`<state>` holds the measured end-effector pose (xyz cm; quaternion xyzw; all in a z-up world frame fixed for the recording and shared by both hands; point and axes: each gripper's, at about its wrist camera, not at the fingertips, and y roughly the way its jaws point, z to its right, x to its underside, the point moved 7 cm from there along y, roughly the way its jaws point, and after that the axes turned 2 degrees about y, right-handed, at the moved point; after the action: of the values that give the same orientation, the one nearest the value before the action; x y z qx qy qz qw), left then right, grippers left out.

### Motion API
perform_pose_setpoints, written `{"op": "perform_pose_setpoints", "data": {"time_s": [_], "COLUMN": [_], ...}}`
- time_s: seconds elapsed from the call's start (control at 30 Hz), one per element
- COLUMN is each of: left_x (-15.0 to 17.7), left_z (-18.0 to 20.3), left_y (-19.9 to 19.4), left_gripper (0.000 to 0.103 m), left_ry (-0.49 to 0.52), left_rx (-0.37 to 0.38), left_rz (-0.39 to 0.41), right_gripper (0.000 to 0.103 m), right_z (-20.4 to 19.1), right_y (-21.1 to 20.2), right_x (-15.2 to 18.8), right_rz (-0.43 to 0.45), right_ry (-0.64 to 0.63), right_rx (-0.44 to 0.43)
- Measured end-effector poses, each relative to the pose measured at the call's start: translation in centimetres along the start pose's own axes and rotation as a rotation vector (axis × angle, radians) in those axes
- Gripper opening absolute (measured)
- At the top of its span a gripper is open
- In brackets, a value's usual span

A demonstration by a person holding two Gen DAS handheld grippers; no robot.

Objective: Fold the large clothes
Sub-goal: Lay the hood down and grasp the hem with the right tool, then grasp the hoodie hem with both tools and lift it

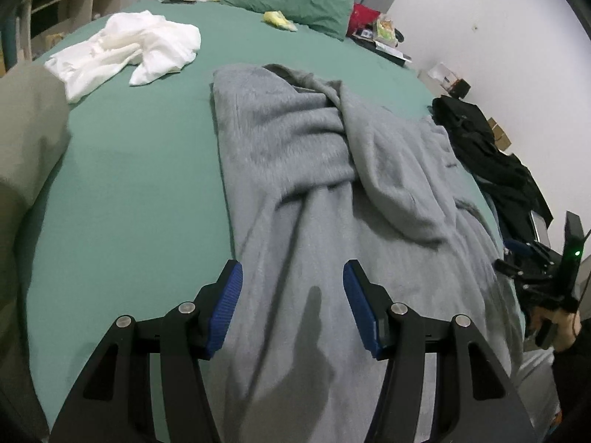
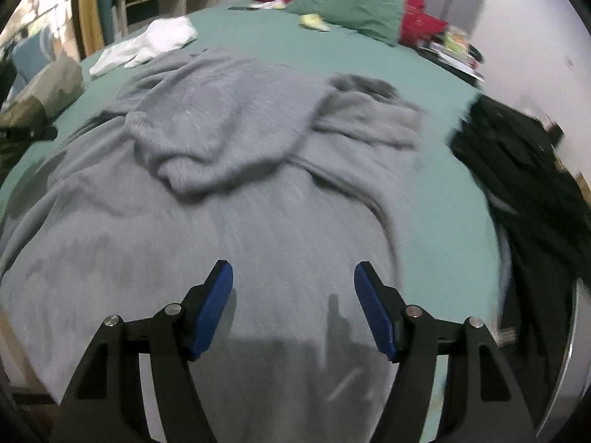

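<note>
Grey sweater (image 1: 314, 192) lies below left tongs (image 1: 292, 277) and right tongs (image 2: 293, 277), both angled downward, gaping, empty.

Grey fleecy garment (image 1: 295, 155) on the green bed (image 1: 129, 170)

It lies spread and rumpled, one sleeve seemingly folded across its middle, near hem toward the bed's edge.

blur and cut-offs around the grey sweater (image 2: 229, 221)
its near hem runs off my frame; the black clothes (image 2: 517, 170) right of it smear; clutter beyond is unreadable.
</note>
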<state>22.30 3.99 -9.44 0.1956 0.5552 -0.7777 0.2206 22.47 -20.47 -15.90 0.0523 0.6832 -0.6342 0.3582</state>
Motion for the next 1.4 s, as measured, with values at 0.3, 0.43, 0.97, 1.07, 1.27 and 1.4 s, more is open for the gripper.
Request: {"op": "perform_pose_setpoints", "data": {"time_s": [0.3,0.43,0.97,1.07,1.27,1.4], "left_x": [6.3,9.9,16.5,16.5,13.6,10.9], "left_z": [-0.3,-1.4,2.8,3.3,4.3,5.5], "left_y": [-4.4,-6.0,-5.1,-5.6,-11.7,-16.9], "left_gripper": [0.06,0.06,0.053,0.016,0.014,0.014], "left_ry": [-0.059,-0.099,0.138,0.118,0.109,0.116], "left_rx": [-0.067,-0.105,-0.172,-0.102,-0.028,0.018], "left_rz": [0.058,0.037,-0.143,-0.149,-0.032,0.048], "right_gripper": [0.068,0.068,0.012,0.01,0.009,0.009], "right_z": [6.5,6.7,-0.7,-1.5,1.4,1.6], "right_y": [-4.8,-5.1,-3.5,-5.0,-11.4,-15.2], "right_x": [9.4,13.1,14.9,14.1,12.6,12.3], "right_rz": [-0.031,-0.077,-0.202,-0.144,0.092,0.16], "right_ry": [0.284,0.411,0.365,0.394,0.545,0.525], "right_rx": [-0.02,-0.119,-0.363,-0.451,-0.534,-0.543]}}
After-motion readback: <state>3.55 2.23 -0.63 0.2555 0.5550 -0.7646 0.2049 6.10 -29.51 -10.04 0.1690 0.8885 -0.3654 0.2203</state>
